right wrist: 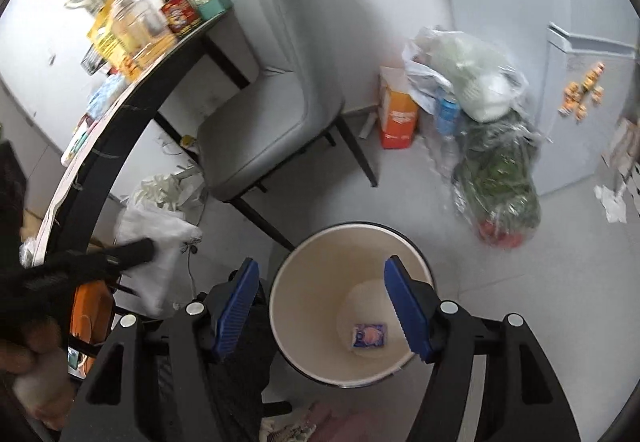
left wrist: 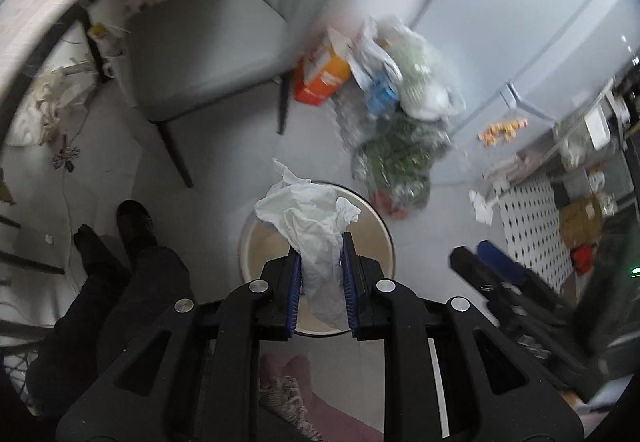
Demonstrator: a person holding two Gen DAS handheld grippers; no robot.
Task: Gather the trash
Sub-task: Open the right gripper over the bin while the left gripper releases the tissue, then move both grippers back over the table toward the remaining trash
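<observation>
The left tool (left wrist: 321, 262) is clamped on a crumpled white tissue (left wrist: 310, 218), its blue pads (left wrist: 295, 274) pressing the paper from both sides, so that the tissue bulges up past the fingertips and hangs down between them. It is held directly over the open mouth of the round waste bin (left wrist: 384, 238), which stands on the pale floor (left wrist: 224, 170) just beyond the tool. The right tool (right wrist: 320, 306) stands wide with nothing between its fingers; its right finger (right wrist: 404, 306) shows over the bin's inside, the left one over the floor beside the bin's wall. Down at the bottom of the bin (right wrist: 304, 282) lies a small blue-and-orange wrapper (right wrist: 369, 336) (too small to read). To the left in the left wrist view are a person's dark trouser legs and black shoes (left wrist: 134, 220).

Past the bin a grey padded chair (right wrist: 272, 122) stands on black legs beside the counter (right wrist: 132, 114), whose dark edge carries jars, a red tin and a green box. Right of the chair, against the wall, sit an orange carton (right wrist: 396, 114) and a heap of clear plastic bags (right wrist: 472, 82) holding greens. Another scrap of white tissue (right wrist: 610, 202) lies on the floor at the foot of the pale fridge (right wrist: 580, 102).
</observation>
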